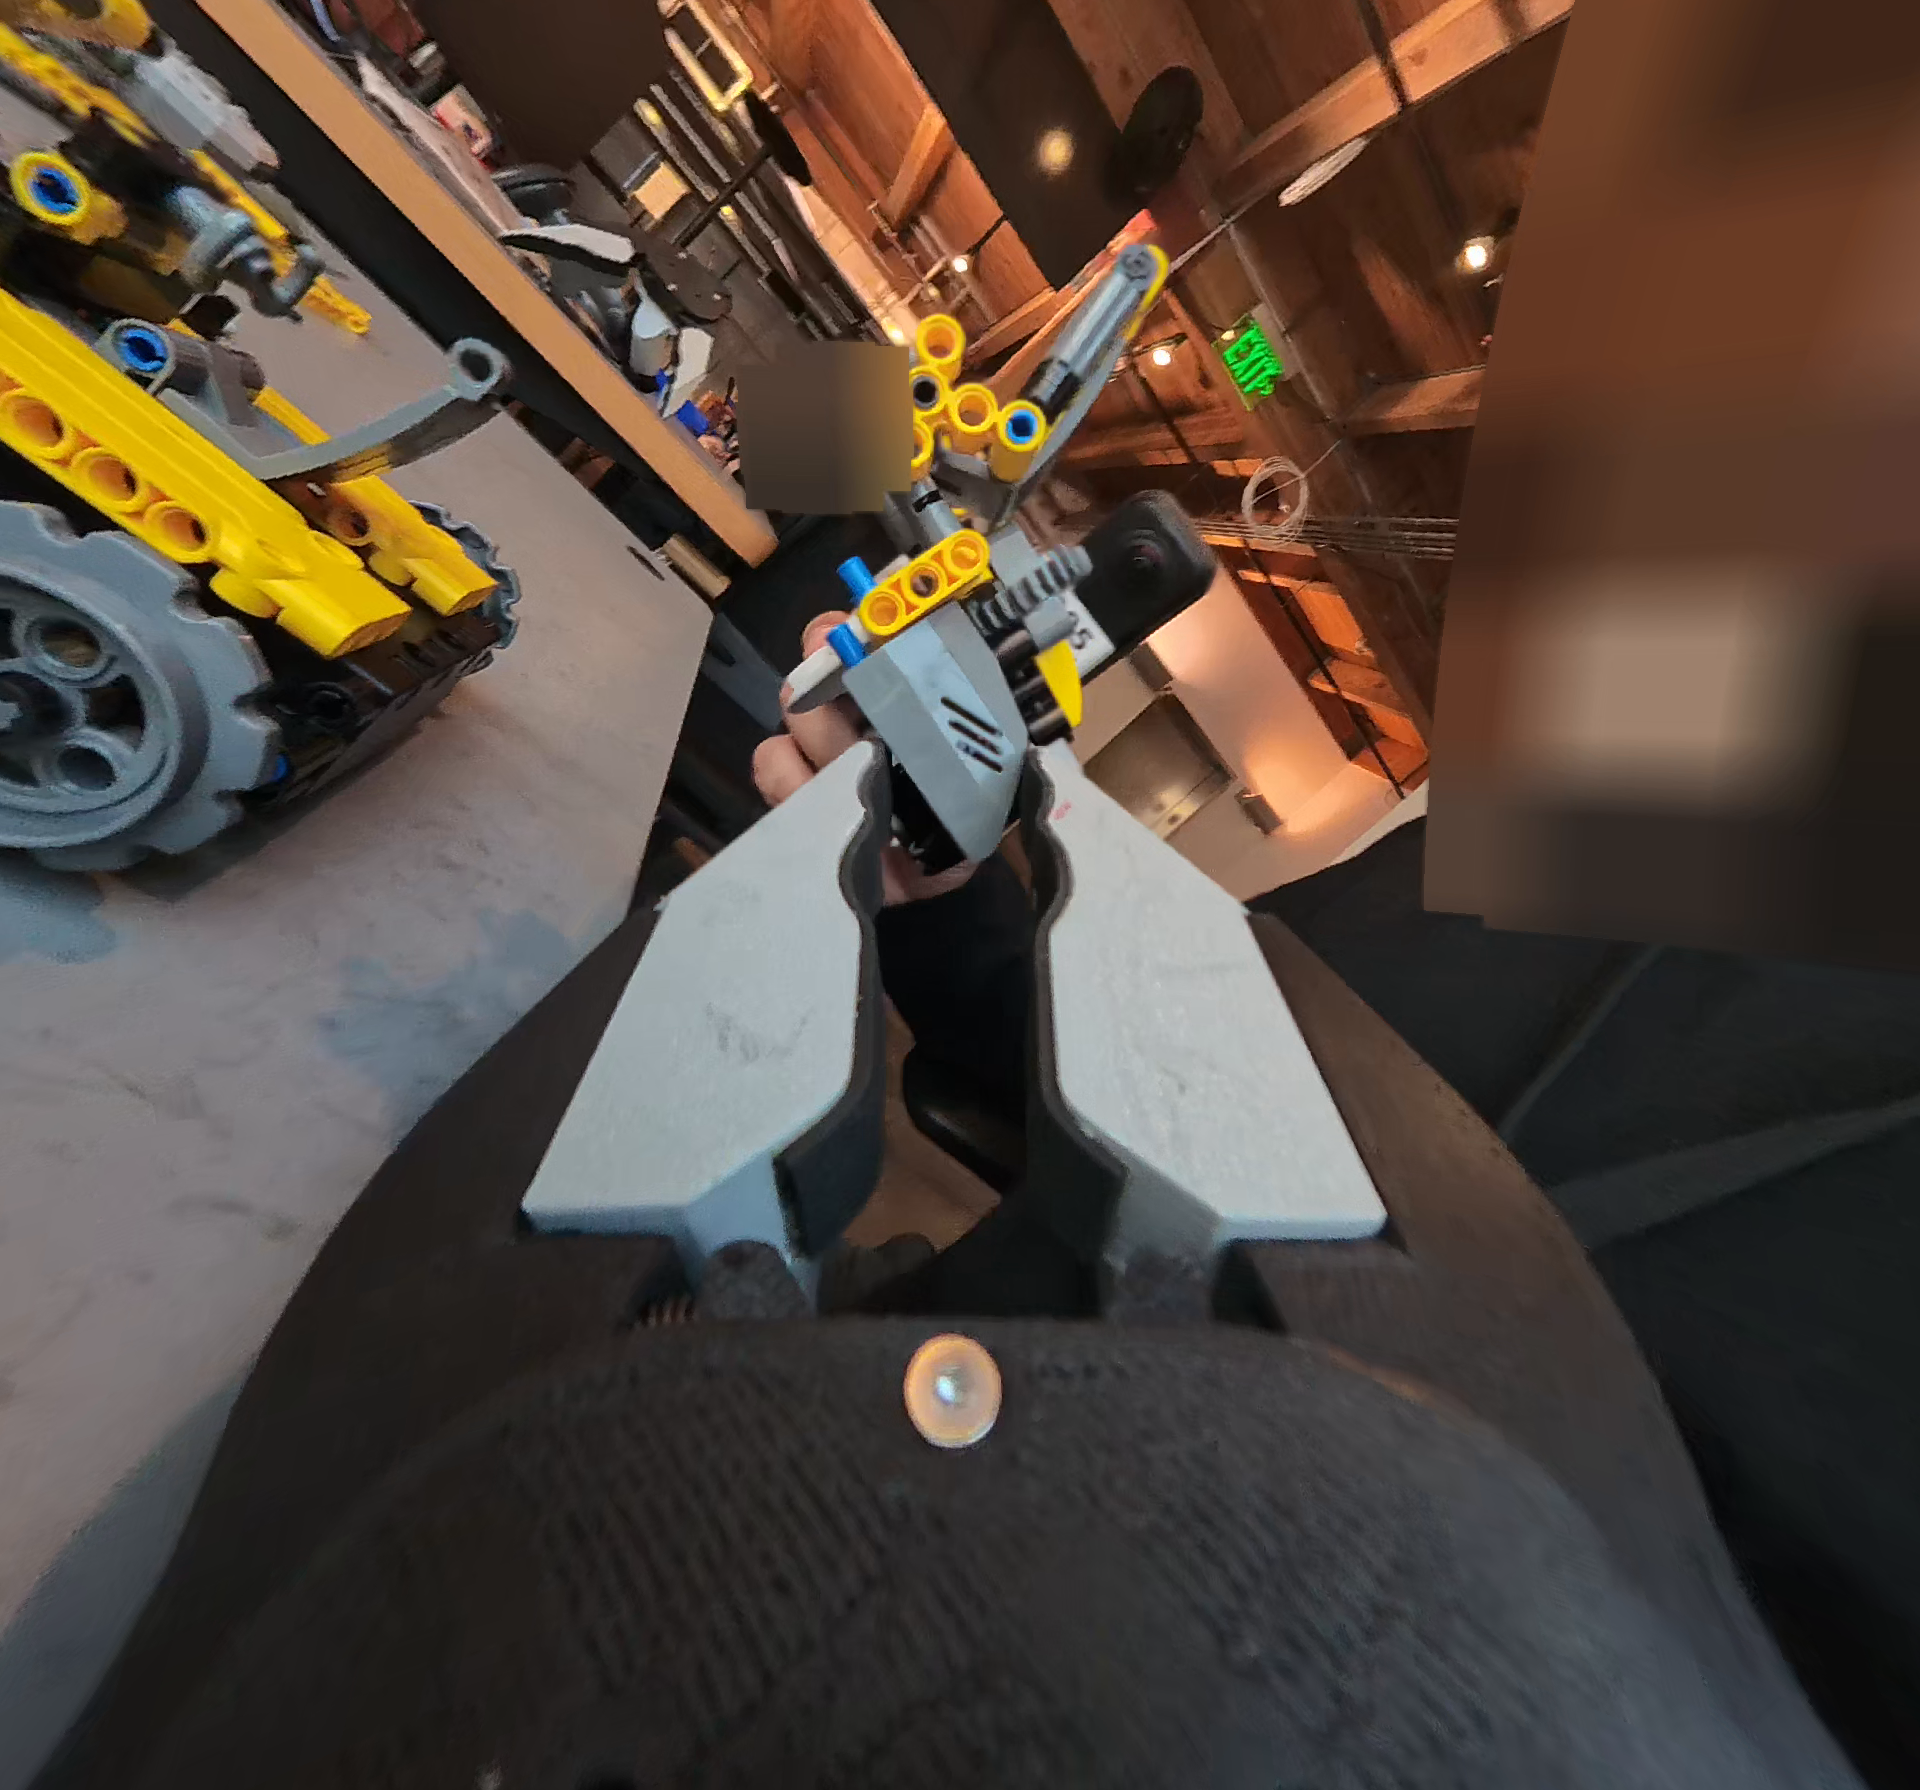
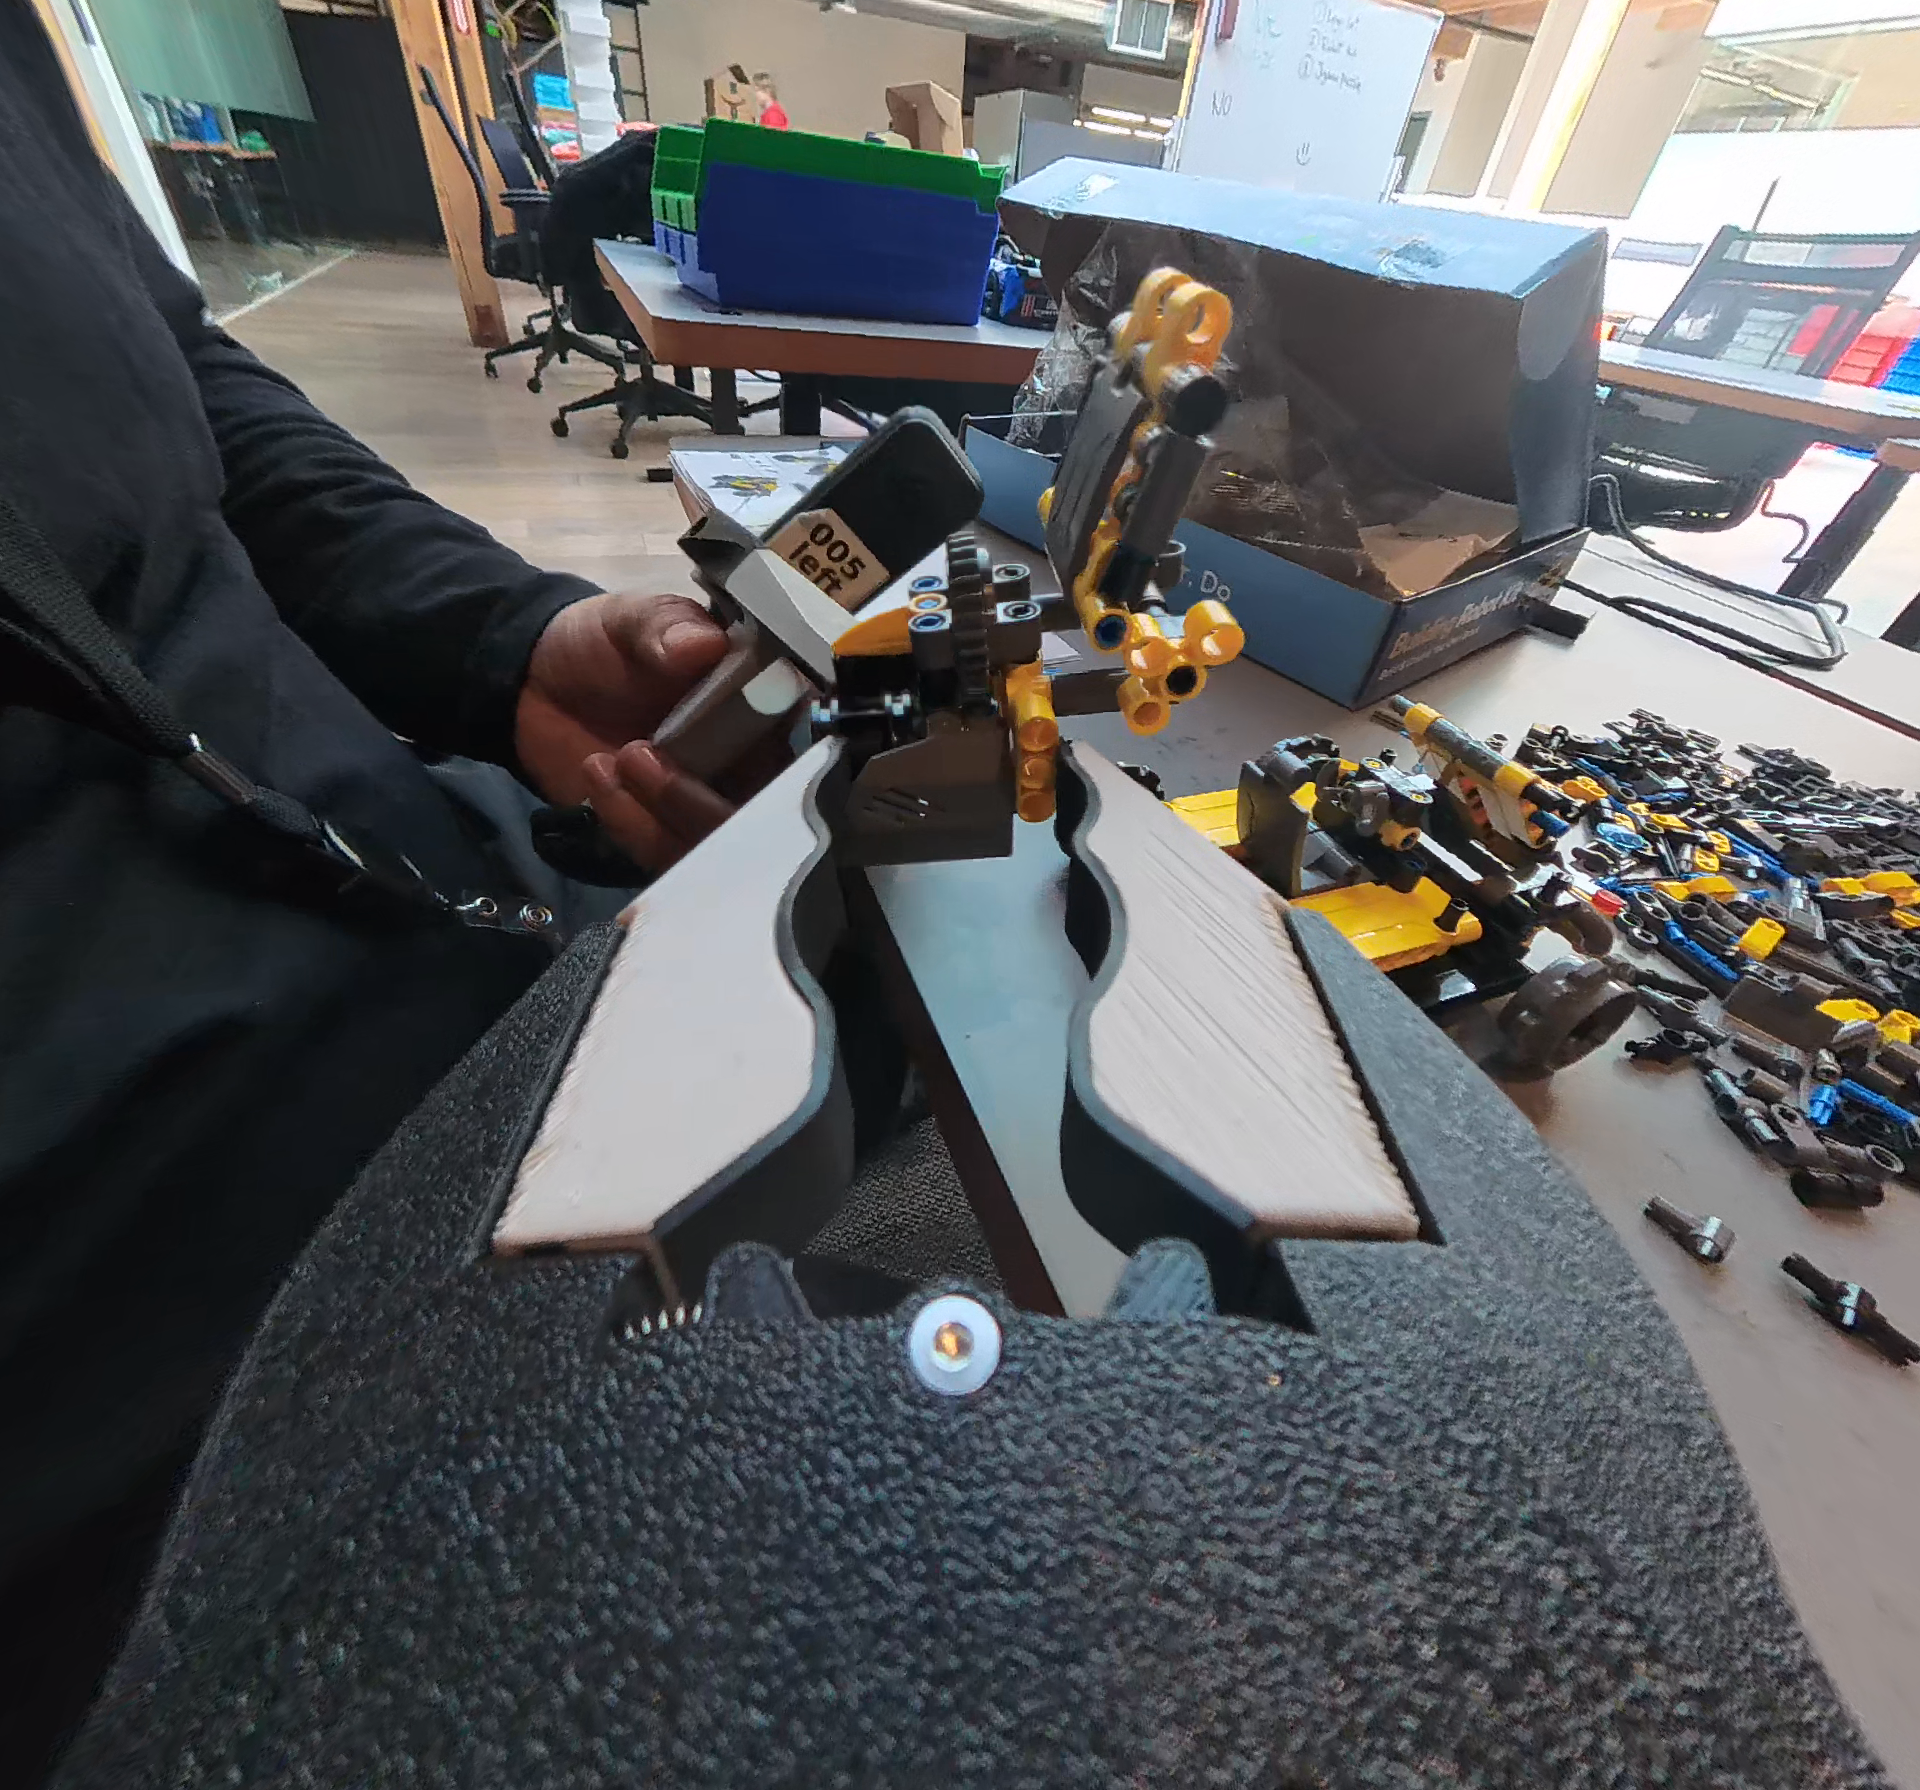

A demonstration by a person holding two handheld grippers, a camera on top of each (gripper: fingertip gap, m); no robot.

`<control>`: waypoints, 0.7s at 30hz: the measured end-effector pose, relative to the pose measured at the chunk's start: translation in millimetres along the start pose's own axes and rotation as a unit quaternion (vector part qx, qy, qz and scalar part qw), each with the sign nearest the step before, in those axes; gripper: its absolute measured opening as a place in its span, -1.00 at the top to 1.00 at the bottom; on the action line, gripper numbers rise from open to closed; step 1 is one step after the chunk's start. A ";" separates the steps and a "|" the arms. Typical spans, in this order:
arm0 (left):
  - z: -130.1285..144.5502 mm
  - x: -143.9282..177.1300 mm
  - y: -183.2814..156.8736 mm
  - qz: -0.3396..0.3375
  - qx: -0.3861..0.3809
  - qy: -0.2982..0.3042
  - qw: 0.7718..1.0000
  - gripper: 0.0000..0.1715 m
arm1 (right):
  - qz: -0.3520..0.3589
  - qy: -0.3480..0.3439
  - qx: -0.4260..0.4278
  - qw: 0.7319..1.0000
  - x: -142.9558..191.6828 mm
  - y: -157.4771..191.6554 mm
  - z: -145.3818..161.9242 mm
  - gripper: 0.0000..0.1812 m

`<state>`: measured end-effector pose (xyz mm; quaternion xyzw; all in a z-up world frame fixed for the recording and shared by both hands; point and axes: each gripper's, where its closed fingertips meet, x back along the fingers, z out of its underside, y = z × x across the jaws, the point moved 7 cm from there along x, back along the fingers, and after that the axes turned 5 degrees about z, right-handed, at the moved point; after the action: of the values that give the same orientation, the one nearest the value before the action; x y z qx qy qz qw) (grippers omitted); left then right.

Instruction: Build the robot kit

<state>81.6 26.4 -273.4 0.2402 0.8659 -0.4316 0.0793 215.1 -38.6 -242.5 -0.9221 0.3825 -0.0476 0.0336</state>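
**Two grippers on one brick sub-assembly**

Two grippers meet at a single grey, black and yellow brick sub-assembly (image 2: 940, 753), raised off the grey table (image 2: 1766, 1377) and just off its near edge. The left gripper (image 1: 951, 784) pinches the sub-assembly's grey wedge-shaped panel between its tips. The right gripper (image 2: 945, 784) closes its tips on the same lower block from the opposite side, beside a yellow holed beam. Judged from the pictures, this opposed hold keeps the piece steady in the air, with its black gear and hinged yellow-and-grey arm (image 2: 1132, 493) left free above the fingers.

Beyond the sub-assembly, on the table, stands a partly built yellow tracked vehicle (image 1: 208, 535). Past that vehicle lies a spread of loose small parts (image 2: 1766, 909). Behind the sub-assembly an opened blue cardboard box (image 2: 1455, 452) rests on the table with crumpled plastic inside.
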 end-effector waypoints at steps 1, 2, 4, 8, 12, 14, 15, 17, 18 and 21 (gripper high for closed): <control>-0.2 0.0 1.6 -0.015 -0.002 0.007 1.000 0.75 | 0.005 0.001 0.002 1.000 -0.6 -1.0 0.8 0.61; -0.5 -0.2 2.5 -0.024 -0.004 0.013 1.000 0.74 | 0.009 0.001 0.005 1.000 -1.3 -1.5 1.3 0.62; -1.0 -0.7 3.4 -0.041 -0.005 0.021 0.999 0.72 | 0.018 -0.006 0.003 1.000 -1.3 -3.6 0.8 0.76; -2.1 -1.0 7.4 -0.100 -0.023 0.055 0.993 0.74 | 0.014 -0.009 -0.010 1.000 -1.7 -7.3 4.2 0.89; -6.9 1.9 10.7 -0.109 -0.007 0.042 0.993 0.74 | 0.026 -0.007 -0.001 1.000 -7.0 -9.7 6.2 0.89; -8.3 1.7 6.7 -0.094 -0.014 0.046 0.994 0.74 | 0.043 0.002 0.052 0.998 -6.5 -3.3 -2.7 0.90; -9.3 2.2 5.3 -0.093 -0.014 0.051 0.994 0.74 | 0.057 0.009 0.092 0.994 -6.8 2.3 -8.0 0.90; -12.9 4.8 3.5 -0.096 -0.025 0.056 0.993 0.72 | 0.096 0.026 0.176 0.979 -9.3 12.5 -15.9 0.91; -15.0 6.2 2.6 -0.103 -0.035 0.057 0.992 0.71 | 0.116 0.031 0.212 0.970 -10.9 16.8 -18.1 0.90; -19.5 9.6 -0.2 -0.128 -0.064 0.079 0.986 0.68 | 0.148 0.034 0.266 0.952 -14.8 24.8 -18.6 0.91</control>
<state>74.6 44.9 -264.6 0.1547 0.9190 -0.3615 -0.0302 185.1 -46.1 -227.4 -0.8105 0.4891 -0.1735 0.2717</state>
